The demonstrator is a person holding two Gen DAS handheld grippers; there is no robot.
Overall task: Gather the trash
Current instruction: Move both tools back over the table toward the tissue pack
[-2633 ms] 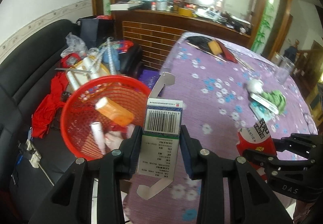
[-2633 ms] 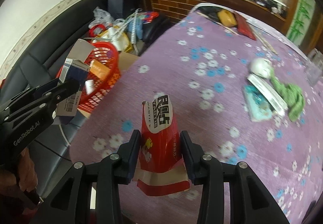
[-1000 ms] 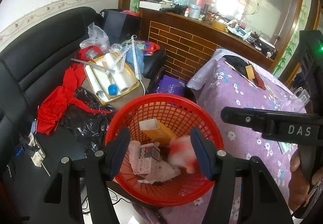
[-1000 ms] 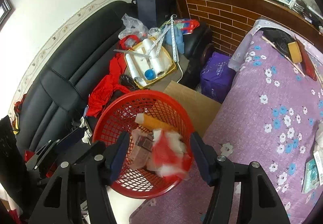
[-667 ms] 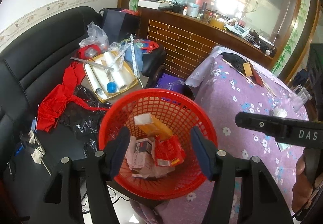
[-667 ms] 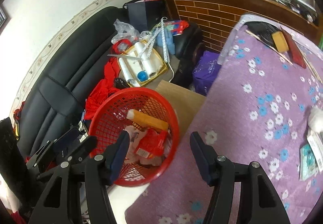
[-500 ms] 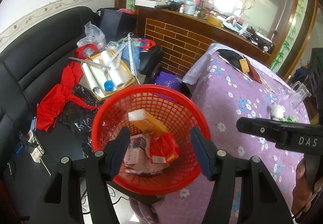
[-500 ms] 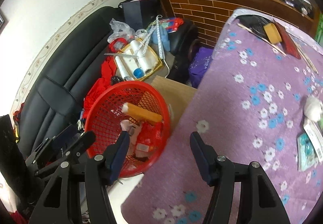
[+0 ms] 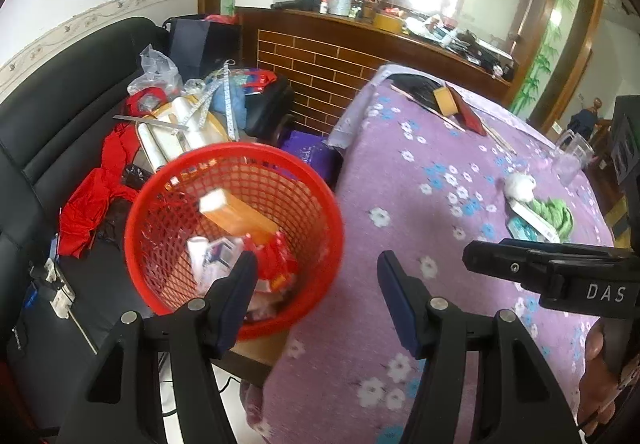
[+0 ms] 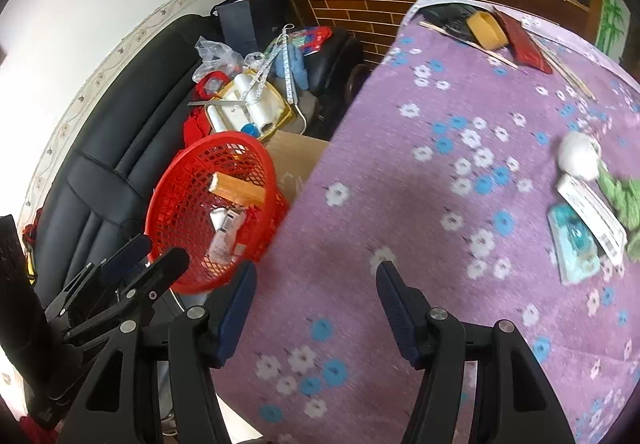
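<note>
The left gripper [image 9: 316,284] is held with its jaws spread wide and nothing between them. The right gripper [image 10: 314,292] is likewise spread wide and empty. In the left wrist view the right gripper's black body shows at the right edge, with the person's right hand [image 9: 600,376] wrapped around its handle.

Home — sofa [image 9: 52,132], floral tablecloth [image 9: 404,204]

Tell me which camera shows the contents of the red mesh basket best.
The left wrist view: the red mesh plastic basket is close and seen from above, so the orange box and wrappers show clearly. The right wrist view shows it smaller, off to the side, partly blurred.
</note>
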